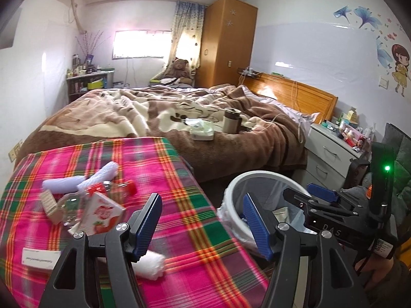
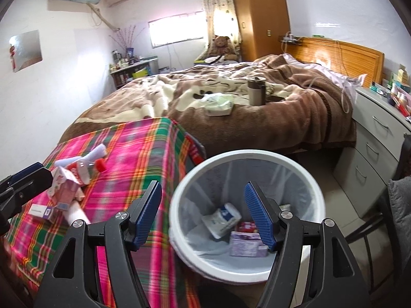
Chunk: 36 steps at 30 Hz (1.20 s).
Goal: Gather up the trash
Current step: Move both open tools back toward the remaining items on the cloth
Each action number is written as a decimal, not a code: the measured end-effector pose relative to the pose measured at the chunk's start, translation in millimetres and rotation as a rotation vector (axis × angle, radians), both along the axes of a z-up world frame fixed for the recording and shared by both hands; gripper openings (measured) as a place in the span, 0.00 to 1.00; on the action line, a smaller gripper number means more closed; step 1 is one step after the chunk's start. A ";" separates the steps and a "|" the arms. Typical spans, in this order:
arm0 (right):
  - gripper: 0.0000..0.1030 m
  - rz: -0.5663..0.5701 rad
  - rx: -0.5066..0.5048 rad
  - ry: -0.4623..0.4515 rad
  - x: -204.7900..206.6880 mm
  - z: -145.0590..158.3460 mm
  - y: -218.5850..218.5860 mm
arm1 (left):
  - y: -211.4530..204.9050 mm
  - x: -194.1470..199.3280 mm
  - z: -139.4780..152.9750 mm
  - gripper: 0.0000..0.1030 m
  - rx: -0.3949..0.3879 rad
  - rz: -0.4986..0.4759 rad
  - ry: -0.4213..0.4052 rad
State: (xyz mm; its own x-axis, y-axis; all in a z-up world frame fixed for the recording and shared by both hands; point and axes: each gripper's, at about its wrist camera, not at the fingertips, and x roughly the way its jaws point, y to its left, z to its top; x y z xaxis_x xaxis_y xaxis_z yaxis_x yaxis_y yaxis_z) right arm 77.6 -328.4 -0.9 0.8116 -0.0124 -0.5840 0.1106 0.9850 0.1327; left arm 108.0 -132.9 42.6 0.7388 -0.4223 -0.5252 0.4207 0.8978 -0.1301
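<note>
White round bin [image 2: 246, 159] on the floor just beside the desk [image 2: 143, 148], lined with a thin translucent bag. Inside: a crumpled white wrapper [image 2: 222, 219], a small red pack [image 2: 246, 227] and a pale purple box [image 2: 245, 245], all lying on the bottom.

Right tool [image 2: 203, 214] hanging over the bin mouth, jaws wide and empty, ribbed blue pads [image 2: 258, 217] facing each other; wrapper and boxes seen between them, toward 6 o'clock of the bin.

Left tool [image 1: 201, 224] wide open too, holding nothing, poised over the desk edge with the bin rim [image 1: 257, 174] at its 2 o'clock. White paper roll [image 1: 152, 265] touching or just under the left pad at 7 o'clock.

Desk draped in pink-green-orange plaid cloth. Trash heap at 10 o'clock of the left tool, well apart: strawberry carton [image 1: 101, 214], clear plastic bottle with red cap [image 1: 113, 188], two white rolled tissues [image 1: 84, 181], a flat white box [image 1: 41, 258] near the front edge.

Bed [image 1: 159, 113] behind, under a fuzzy brown-cream blanket, carrying a steel mug [image 1: 231, 120] and a tissue pack [image 1: 201, 132].
</note>
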 end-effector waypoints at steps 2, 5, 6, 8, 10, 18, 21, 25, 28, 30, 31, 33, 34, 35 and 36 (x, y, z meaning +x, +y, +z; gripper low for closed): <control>0.67 0.019 0.001 -0.003 0.3 0.7 7.8 | 8.6 -1.3 -1.0 0.63 0.001 0.017 0.002; 0.67 0.048 -0.002 -0.011 2.2 1.8 21.0 | 24.3 -0.6 -3.0 0.64 0.006 0.044 0.007; 0.67 0.055 -0.001 -0.012 2.4 2.1 23.7 | 28.9 -0.5 -3.5 0.64 0.012 0.056 0.010; 0.67 0.073 0.009 -0.020 3.2 2.6 30.1 | 37.9 -1.7 -3.5 0.64 0.013 0.068 0.009; 0.67 0.089 0.014 -0.022 5.0 2.2 37.9 | 50.3 -3.6 -4.1 0.65 0.007 0.083 0.008; 0.68 0.157 0.018 -0.004 11.4 -2.8 65.7 | 102.0 -2.2 -10.6 0.67 0.013 0.202 0.014; 0.68 0.184 0.028 0.002 14.8 -3.7 78.0 | 120.3 -0.8 -15.7 0.67 0.013 0.240 0.025; 0.68 0.235 0.035 0.012 18.5 -6.5 97.6 | 144.7 3.0 -27.4 0.67 0.014 0.289 0.060; 0.68 0.268 0.036 0.028 22.0 -9.9 112.0 | 160.9 4.8 -37.1 0.67 0.019 0.320 0.087; 0.68 0.286 0.043 0.037 24.7 -11.0 120.6 | 171.0 5.7 -43.6 0.67 0.024 0.338 0.103; 0.68 0.293 0.046 0.040 26.3 -11.4 124.0 | 173.4 6.9 -45.8 0.67 0.025 0.342 0.108; 0.68 0.310 0.051 0.047 29.8 -11.4 132.9 | 182.3 8.0 -51.4 0.67 0.030 0.356 0.117; 0.68 0.316 0.053 0.051 30.3 -11.3 137.2 | 185.8 8.1 -53.7 0.67 0.034 0.360 0.115; 0.68 0.323 0.056 0.054 31.7 -11.2 141.4 | 189.7 8.6 -56.3 0.67 0.034 0.359 0.115; 0.68 0.330 0.057 0.056 32.8 -11.1 144.9 | 194.8 9.9 -59.8 0.67 0.033 0.352 0.124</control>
